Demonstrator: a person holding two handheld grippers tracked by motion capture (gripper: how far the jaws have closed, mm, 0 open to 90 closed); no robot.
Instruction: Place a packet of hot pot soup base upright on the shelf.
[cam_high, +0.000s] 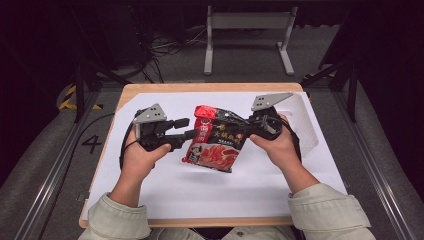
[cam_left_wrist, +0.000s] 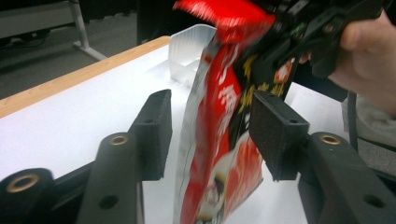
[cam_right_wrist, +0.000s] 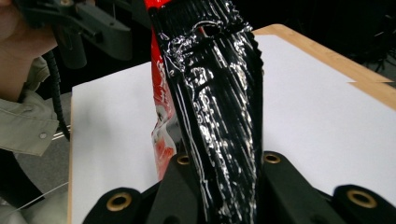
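A red and black foil packet (cam_high: 215, 140) hangs above the white sheet between both grippers. My right gripper (cam_high: 246, 128) is shut on the packet's upper right edge; in the right gripper view the crinkled black foil (cam_right_wrist: 210, 93) is pinched between the jaws of my right gripper (cam_right_wrist: 219, 172). My left gripper (cam_high: 187, 128) is open at the packet's left edge. In the left gripper view the packet (cam_left_wrist: 219, 116) stands upright between the spread jaws of my left gripper (cam_left_wrist: 215, 126), with a gap on the left pad's side. Farther off, the right gripper (cam_left_wrist: 327, 28) holds the packet's top.
A white sheet (cam_high: 200, 190) covers most of the wooden table (cam_high: 200, 87). A clear plastic tray (cam_high: 306, 120) sits at the right back of the sheet, behind the right hand. A metal stand and cables lie on the floor beyond the table.
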